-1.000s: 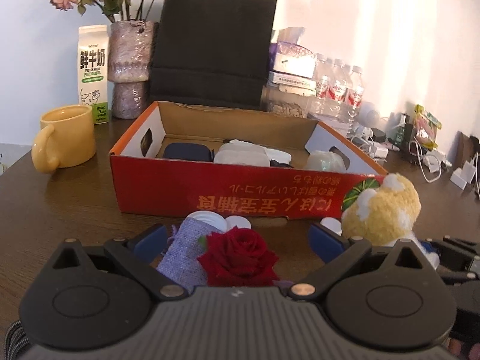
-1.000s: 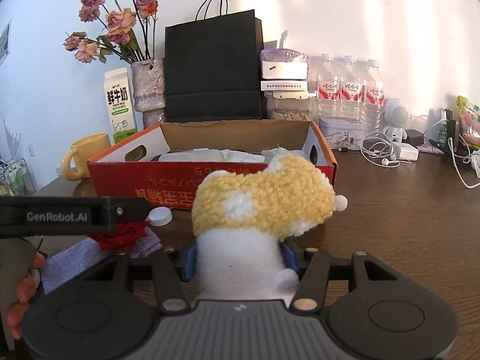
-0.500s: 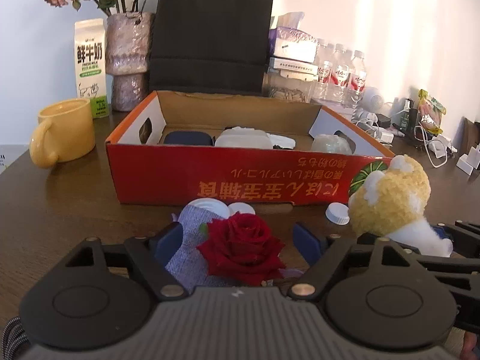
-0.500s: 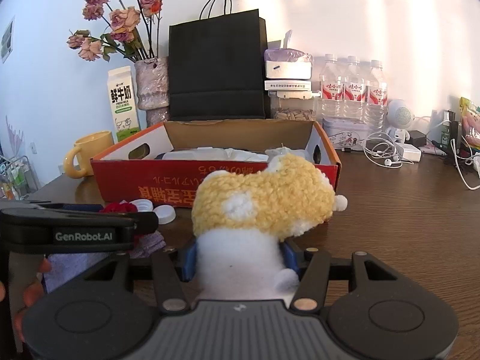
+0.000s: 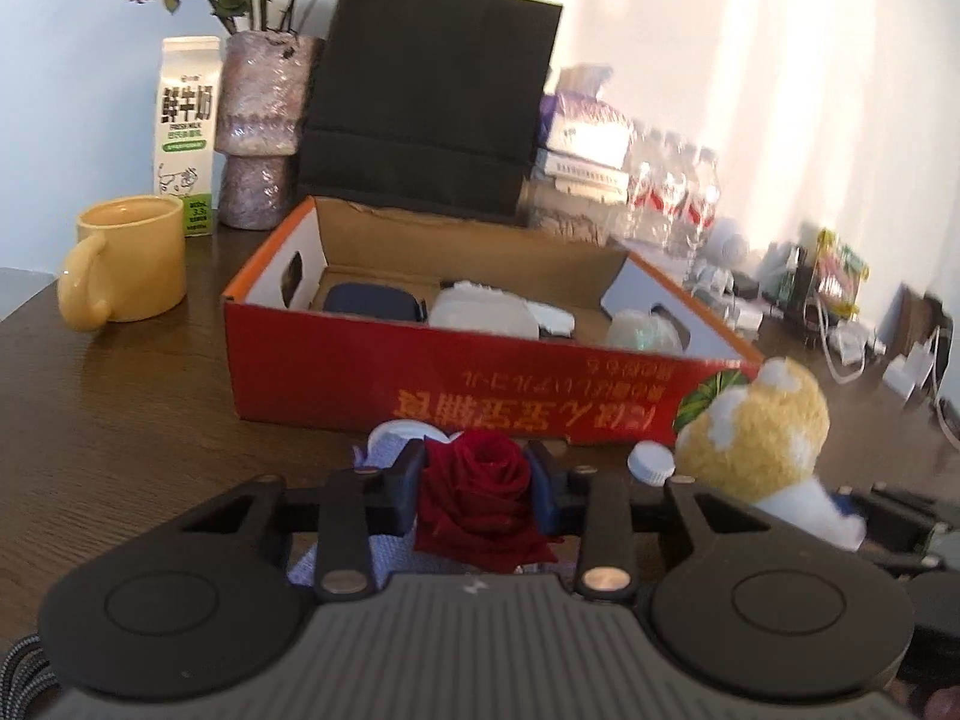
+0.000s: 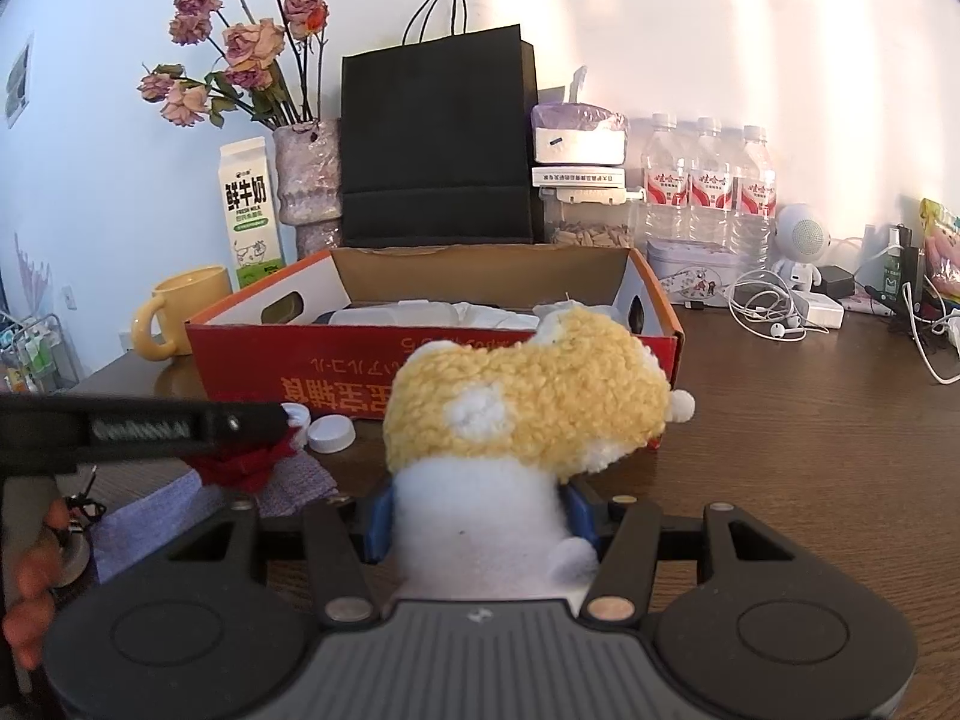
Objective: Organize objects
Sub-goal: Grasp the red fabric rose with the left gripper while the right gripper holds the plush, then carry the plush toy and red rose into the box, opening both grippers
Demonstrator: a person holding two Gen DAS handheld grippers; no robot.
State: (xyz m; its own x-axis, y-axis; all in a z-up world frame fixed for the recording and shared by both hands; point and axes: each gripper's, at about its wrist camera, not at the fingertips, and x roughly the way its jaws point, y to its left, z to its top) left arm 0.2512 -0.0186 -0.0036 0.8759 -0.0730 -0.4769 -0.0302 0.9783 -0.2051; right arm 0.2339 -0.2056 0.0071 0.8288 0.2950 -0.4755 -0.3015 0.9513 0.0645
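- Left wrist view: red rose (image 5: 480,480), the task's thing here, sits between the blue pads of the left hand-held gripper (image 5: 478,483); the jaws are closing, and both pads appear to touch the bloom's sides.
- Beneath the rose lies a lavender cloth pouch (image 5: 384,456) on the dark wood counter (image 5: 120,408); whether rose and pouch are joined cannot be told.
- Governing relation: the red cardboard box (image 5: 420,384) stands straight ahead of the left hand-held gripper, just beyond the rose, its long axis running across the view. Judged next move: lift over the near wall and forward.
- White bottle caps (image 5: 651,461) lie on the counter between rose and box.
- Right wrist view: the right hand-held gripper (image 6: 480,519) is clamped on the white body of a yellow plush toy (image 6: 522,402), its head tipped toward the box's right end (image 6: 660,312).
- Each hand is about equally near the box; the left faces its middle, the right its right corner.
- Box contents: a dark blue case (image 5: 372,303) and white wrapped items (image 5: 486,315), leaving room at the centre rear.
- Periphery: yellow mug (image 5: 129,258), milk carton (image 5: 186,132), vase (image 5: 258,132), black paper bag (image 5: 426,120).
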